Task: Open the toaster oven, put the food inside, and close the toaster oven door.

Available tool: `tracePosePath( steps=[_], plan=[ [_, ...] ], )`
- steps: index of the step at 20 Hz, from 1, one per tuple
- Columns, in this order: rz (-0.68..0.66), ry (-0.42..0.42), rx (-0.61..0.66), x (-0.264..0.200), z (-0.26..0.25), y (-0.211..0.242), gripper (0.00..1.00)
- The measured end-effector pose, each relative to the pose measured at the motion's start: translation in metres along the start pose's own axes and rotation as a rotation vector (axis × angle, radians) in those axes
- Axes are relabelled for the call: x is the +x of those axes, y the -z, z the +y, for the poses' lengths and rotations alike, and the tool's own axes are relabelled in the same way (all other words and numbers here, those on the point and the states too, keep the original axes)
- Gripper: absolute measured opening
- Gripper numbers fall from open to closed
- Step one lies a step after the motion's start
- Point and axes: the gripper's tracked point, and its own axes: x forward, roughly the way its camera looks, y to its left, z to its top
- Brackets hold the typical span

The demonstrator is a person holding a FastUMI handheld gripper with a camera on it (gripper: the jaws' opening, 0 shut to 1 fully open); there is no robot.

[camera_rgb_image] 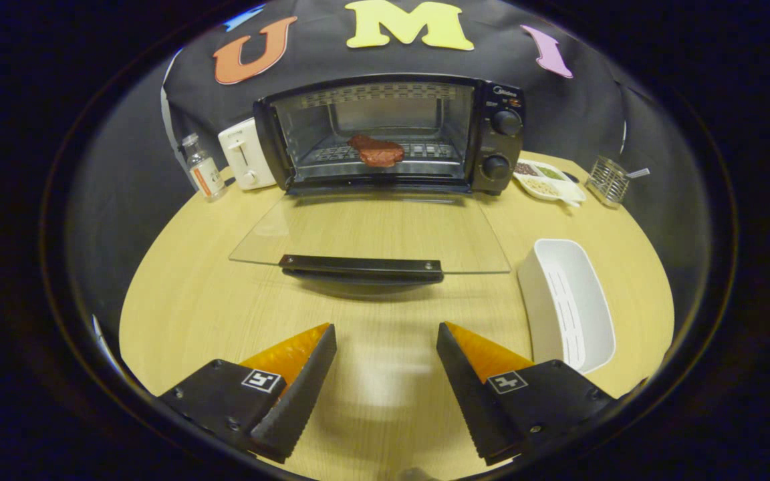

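**Toaster oven open, meat on the rack**

The toaster oven [388, 133] stands at the upper centre of the frame on the far side of a round wooden table [211, 294]. Its glass door [371, 230] is folded down flat toward the camera, with the dark handle [361, 267] at its near edge. A reddish piece of meat [376, 151] lies on the wire rack inside. The gripper [386, 334] hovers at the bottom centre, its fingers spread wide with nothing between them, just short of the handle. A white tray [567, 304] sits at the right, a white toaster [246, 153] and a small bottle [203, 168] at the oven's left, a sectioned dish [549, 180] and a wire holder [607, 180] at its right.
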Motion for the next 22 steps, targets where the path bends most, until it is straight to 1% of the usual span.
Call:
tracePosePath(
  steps=[3, 8, 13, 18, 22],
  plan=[
    [0.008, -0.004, -0.004, 0.016, 0.009, -0.004, 0.97],
    [0.026, 0.012, -0.004, 0.033, 0.007, -0.015, 0.97],
    [0.009, 0.018, -0.043, 0.021, 0.012, -0.035, 0.97],
    [-0.022, 0.007, -0.032, 0.0, 0.012, -0.077, 0.97],
    [-0.067, 0.025, -0.043, -0.008, 0.008, -0.121, 0.97]
  ],
)
